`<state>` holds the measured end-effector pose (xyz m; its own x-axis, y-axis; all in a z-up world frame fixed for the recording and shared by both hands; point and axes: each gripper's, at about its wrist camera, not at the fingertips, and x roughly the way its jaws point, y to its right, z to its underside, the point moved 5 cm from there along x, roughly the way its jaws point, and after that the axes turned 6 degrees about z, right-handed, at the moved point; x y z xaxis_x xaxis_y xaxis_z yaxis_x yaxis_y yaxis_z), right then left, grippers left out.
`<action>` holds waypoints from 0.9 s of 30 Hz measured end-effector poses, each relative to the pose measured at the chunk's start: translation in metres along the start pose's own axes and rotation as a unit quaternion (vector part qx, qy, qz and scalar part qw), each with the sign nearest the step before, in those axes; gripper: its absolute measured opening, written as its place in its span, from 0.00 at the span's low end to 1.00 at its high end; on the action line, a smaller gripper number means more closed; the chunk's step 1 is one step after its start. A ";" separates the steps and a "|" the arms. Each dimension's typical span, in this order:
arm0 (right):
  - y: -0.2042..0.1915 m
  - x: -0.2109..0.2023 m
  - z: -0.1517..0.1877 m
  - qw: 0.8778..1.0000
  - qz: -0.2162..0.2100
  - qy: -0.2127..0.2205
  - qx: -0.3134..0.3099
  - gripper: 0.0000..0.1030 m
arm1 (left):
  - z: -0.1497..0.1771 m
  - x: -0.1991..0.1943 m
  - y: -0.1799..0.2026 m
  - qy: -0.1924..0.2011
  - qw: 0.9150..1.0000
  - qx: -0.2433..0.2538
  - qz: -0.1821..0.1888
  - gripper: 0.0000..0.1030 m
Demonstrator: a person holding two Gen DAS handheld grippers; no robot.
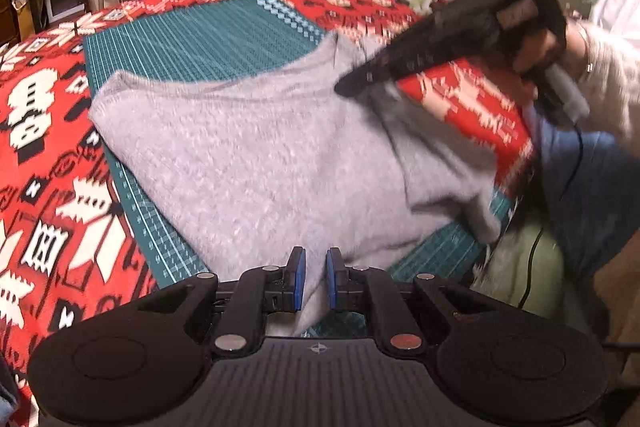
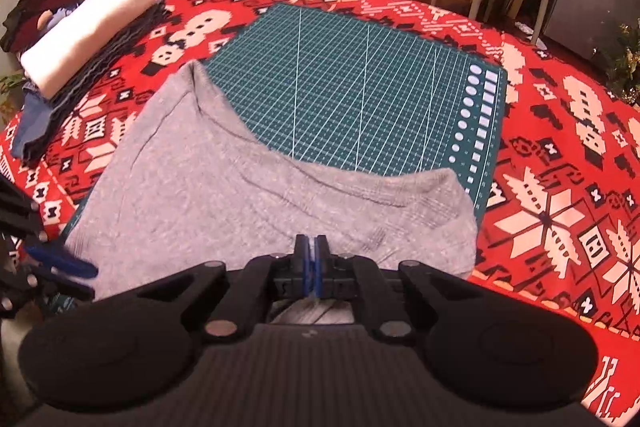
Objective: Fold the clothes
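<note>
Right gripper [image 2: 311,259] has its blue pads pressed together on a pinch of the grey garment [image 2: 240,195], while the left gripper [image 1: 316,277] stands with a narrow gap between its pads, grey cloth lying in that gap. From them the garment spreads toward 12 o'clock over the green cutting mat [image 2: 360,87], which lies on the red patterned blanket [image 2: 560,167]. Folded clothes [image 2: 80,39] are stacked at 10 o'clock.

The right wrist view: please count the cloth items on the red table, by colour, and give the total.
Grey: 1, the grey garment spread over the green cutting mat
White: 1, the white folded cloth on top of the pile at the left
Dark: cannot count, the dark layers under it blur together
Total clearly separate: 2
</note>
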<state>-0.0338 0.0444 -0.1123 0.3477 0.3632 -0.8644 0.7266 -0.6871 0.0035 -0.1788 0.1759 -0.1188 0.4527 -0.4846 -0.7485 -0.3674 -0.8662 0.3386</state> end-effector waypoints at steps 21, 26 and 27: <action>-0.027 -0.044 0.026 0.996 -0.070 0.023 0.058 0.13 | 0.004 -0.025 -0.014 0.035 0.999 -0.040 0.000 0.09; -0.044 -0.037 0.037 0.994 -0.097 0.006 0.053 0.13 | -0.004 -0.023 -0.024 0.047 0.998 -0.047 -0.005 0.09; -0.046 -0.035 0.039 0.994 -0.101 0.002 0.051 0.13 | -0.003 -0.020 -0.028 0.041 0.998 -0.052 -0.008 0.09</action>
<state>-0.1028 0.0391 -0.1020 0.2041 0.5029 -0.8399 0.7178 -0.6603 -0.2209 -0.1752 0.2092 -0.1120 0.5245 -0.4755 -0.7063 -0.2759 -0.8797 0.3873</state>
